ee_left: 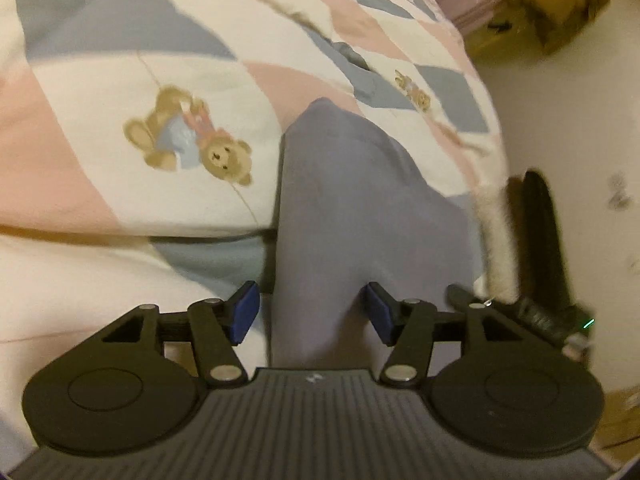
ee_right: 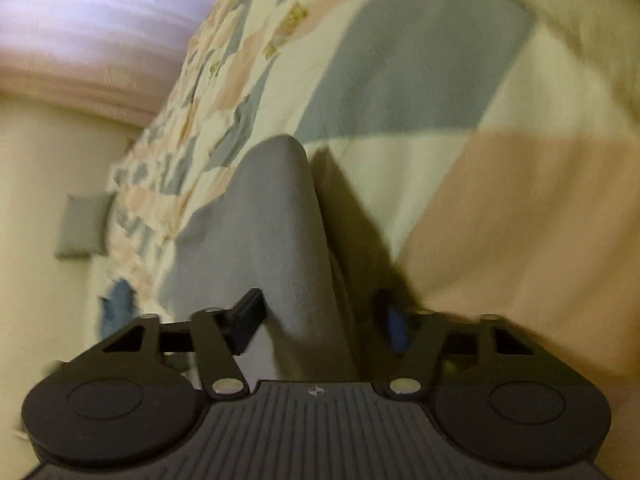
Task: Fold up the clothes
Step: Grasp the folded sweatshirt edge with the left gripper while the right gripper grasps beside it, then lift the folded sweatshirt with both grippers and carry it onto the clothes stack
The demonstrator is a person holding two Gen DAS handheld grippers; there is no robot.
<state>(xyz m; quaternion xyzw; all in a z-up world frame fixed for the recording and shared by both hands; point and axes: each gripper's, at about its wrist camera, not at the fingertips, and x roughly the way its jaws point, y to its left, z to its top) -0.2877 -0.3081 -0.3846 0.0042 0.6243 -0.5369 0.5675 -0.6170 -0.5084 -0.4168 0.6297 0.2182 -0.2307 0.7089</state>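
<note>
- Your left gripper (ee_left: 312, 314) has its 2 blue pads (ee_left: 245, 312) spread wide, and a fold of the grey garment (ee_left: 352, 208) runs up between them; the cloth fills most of the gap, but whether either pad presses on it cannot be told.
- Your right gripper (ee_right: 320, 320) is spread just as wide. The same grey garment (ee_right: 276, 232) rises as a rounded ridge between its fingers, lying against the left finger (ee_right: 248, 320) (the right one is blurred and sits apart from the cloth, in shadow).
- The garment lies on the patchwork quilt (ee_left: 200, 40), near the quilt's edge where it drops toward the pale floor (ee_left: 560, 128).
- Around it in the left view: a teddy-bear print (ee_left: 192, 140) on a cream patch just left of the garment, a smaller bear print (ee_left: 414, 90) up toward the quilt's far edge, a dark upright object (ee_left: 540, 232) just past the quilt's edge, and brown boxes (ee_left: 532, 12) on the floor well beyond.
- In the right view a grey cushion-like pad (ee_right: 82, 226) lies on the floor beside the quilt's left edge, and a blue scrap (ee_right: 118, 304) sits close to your left finger.
- Count: 2 grippers, 1 grey garment, 1 quilt, 2 clear bear prints.
</note>
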